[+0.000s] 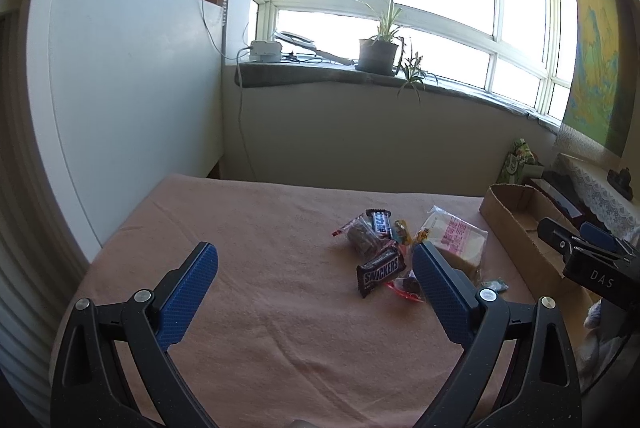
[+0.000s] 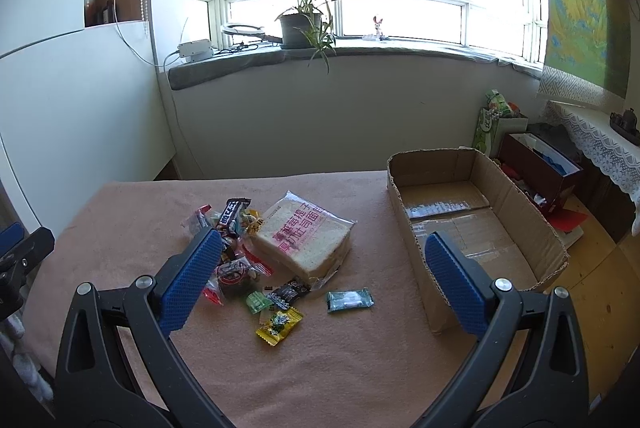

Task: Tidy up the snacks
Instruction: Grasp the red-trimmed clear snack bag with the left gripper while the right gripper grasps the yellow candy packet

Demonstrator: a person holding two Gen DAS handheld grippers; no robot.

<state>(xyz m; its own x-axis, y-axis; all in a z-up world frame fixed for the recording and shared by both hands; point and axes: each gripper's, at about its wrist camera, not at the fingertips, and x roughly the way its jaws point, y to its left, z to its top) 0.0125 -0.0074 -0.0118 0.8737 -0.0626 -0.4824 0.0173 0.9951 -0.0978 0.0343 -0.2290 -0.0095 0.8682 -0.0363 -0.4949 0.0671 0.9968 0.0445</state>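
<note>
Snacks (image 2: 256, 260) lie heaped ahead of both wide, empty jaws; bread pack (image 2: 306, 238) angled, left finger (image 2: 192, 276) hiding some wrappers.

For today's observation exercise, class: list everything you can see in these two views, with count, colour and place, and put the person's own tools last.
Bread pack: one, clear wrap, pink print, mid-table.
Snickers bar: one, brown, in snack pile.
Yellow candy: one, near edge of pile.
Teal candy: one, right of pile.
Cardboard box: one, brown, open, table's right.
Tablecloth: one, pink.
Potted plant: one, green, windowsill.
Left gripper: black, blue pads, open.
Right gripper: same, open.
</note>
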